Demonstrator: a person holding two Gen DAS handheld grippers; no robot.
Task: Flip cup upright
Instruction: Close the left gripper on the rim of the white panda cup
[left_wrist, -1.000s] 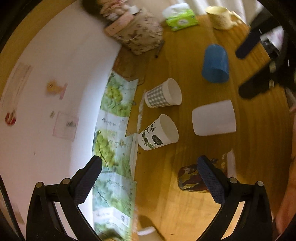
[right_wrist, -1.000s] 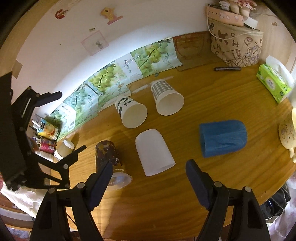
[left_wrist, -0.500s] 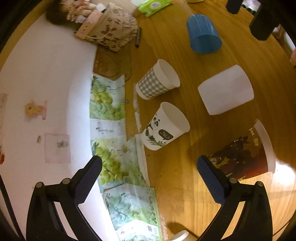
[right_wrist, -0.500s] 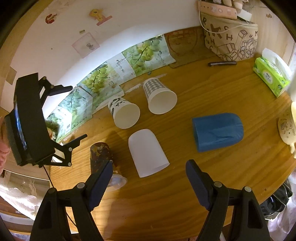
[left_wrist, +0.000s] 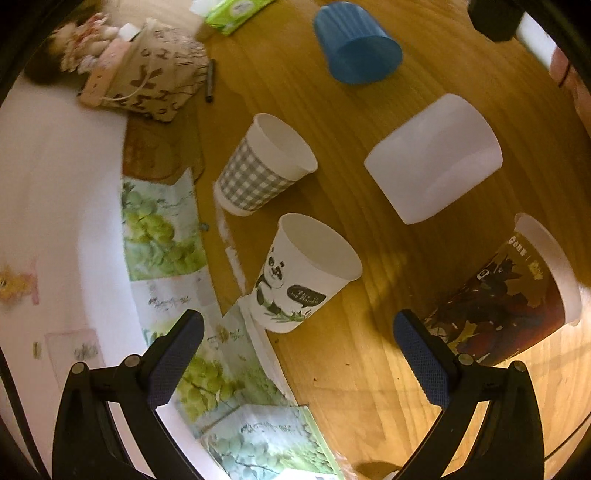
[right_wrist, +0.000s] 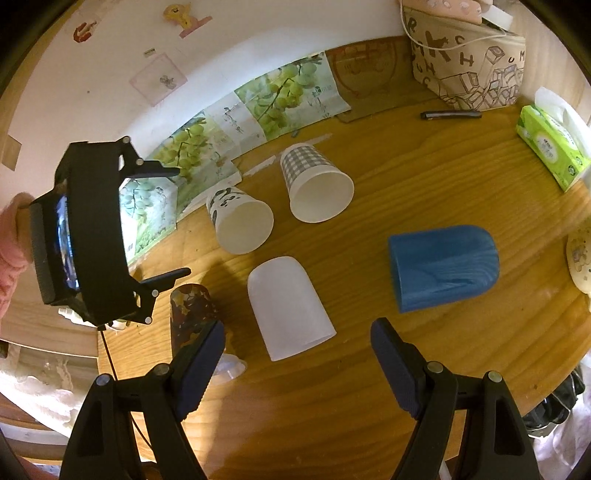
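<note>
Left wrist view
- Left gripper (left_wrist: 295, 356): released, nothing between the pads, hanging over the table (left_wrist: 332, 387) edge.
- Panda cup (left_wrist: 303, 273): on its side just past the jaws at 12 o'clock, mouth towards 2 o'clock.
- Check cup (left_wrist: 264, 164): on its side beyond the panda cup, at 11 o'clock from it.
- Dark cup (left_wrist: 509, 295): at 3 o'clock, on its side, partly behind the right-hand finger.
- White cup (left_wrist: 434, 158): at 1 o'clock, tipped over.
- Blue cup (left_wrist: 356, 46): far end, 12 o'clock, also lying down.

Right wrist view
- Right gripper (right_wrist: 297, 371): jaws apart, holding nothing.
- White cup (right_wrist: 290, 308): lies straight ahead at 12 o'clock, open end towards the jaws.
- Blue cup (right_wrist: 443, 267): at 2 o'clock.
- Dark cup (right_wrist: 190, 314): at 10 o'clock; its lower part is hidden by a finger.
- Left gripper (right_wrist: 92, 232): seen at 9 o'clock, above the table edge.

Step
- In hand: the approach; no cup is gripped or righted yet.
- Target: probably the panda or dark cup for the left, the white for the right; the framing alone cannot settle it.
- Next move: lower over one cup's wall, clench lightly so the wall does not crush, then rotate it base-down.
</note>
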